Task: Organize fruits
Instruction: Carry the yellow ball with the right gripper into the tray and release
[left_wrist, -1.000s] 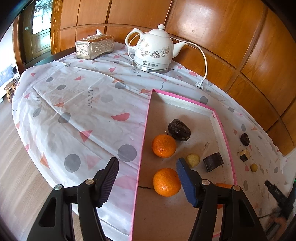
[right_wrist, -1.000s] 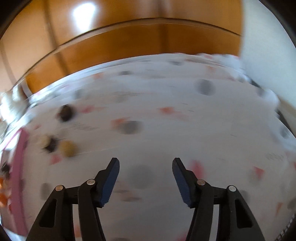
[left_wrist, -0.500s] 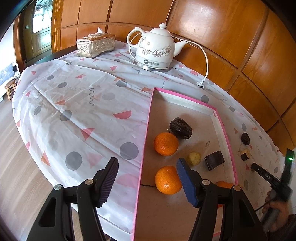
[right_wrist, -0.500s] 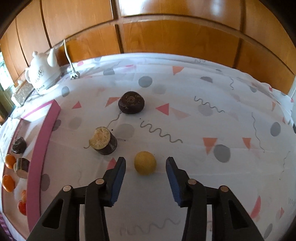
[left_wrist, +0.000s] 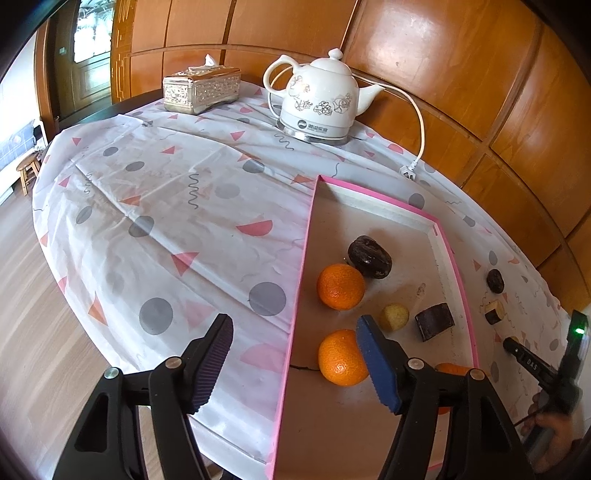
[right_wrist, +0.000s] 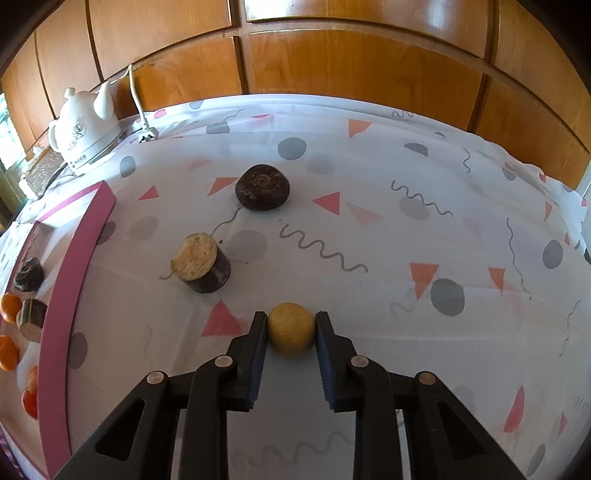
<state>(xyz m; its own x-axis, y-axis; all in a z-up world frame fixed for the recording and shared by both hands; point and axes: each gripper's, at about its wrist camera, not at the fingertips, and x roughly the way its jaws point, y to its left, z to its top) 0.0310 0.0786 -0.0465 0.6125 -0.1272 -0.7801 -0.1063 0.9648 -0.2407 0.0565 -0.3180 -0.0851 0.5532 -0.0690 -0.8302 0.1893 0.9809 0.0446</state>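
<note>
A: Right tongs (right_wrist: 291, 334) are closing on the small yellow fruit (right_wrist: 291, 334), both pads at its flanks, fruit sitting on the tabletop (right_wrist: 369, 229) just outside the pink tray (right_wrist: 70, 266)

B: How will it handle, you reckon?

A: Small, round, light I'd say; smooth skin, so it may roll or squirt out. Grip across the widest middle, as now, and gently in case it's soft

B: Left tongs?

A: Left tongs (left_wrist: 295, 362) are standing apart and opening, nothing between them, hanging over the tray's near rim

B: Count for me

A: On the cloth: one yellow fruit, one dark round fruit (right_wrist: 263, 187), one dark cut piece with a pale face (right_wrist: 201, 264). In the tray: two oranges (left_wrist: 340, 286) in full view, a third orange thing half hidden behind the left tongs, one dark wrinkled fruit (left_wrist: 369, 256), one pale lump (left_wrist: 395, 316), one dark block (left_wrist: 434, 321)
</note>
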